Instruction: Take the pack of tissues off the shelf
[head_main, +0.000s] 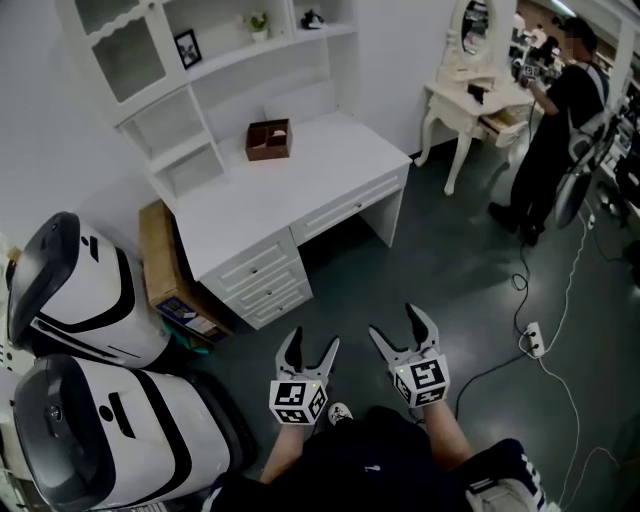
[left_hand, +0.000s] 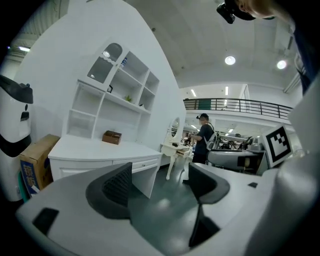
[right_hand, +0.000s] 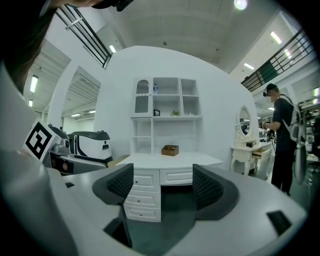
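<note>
Tissue pack: we can't pick it out among the small items on the shelf unit (head_main: 190, 85) at eleven o'clock, well apart from us. Our left gripper (head_main: 313, 342) and right gripper (head_main: 395, 322) both gape wide, empty. The white desk (head_main: 300, 190), brown box (head_main: 268, 139) on top, stands between.

Steep overhead, two low; shared desk (head_main: 300, 185)

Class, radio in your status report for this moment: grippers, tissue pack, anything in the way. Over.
Open and empty: left gripper, right gripper. No tissue pack made out on the shelf. The desk stands between grippers and shelf.
</note>
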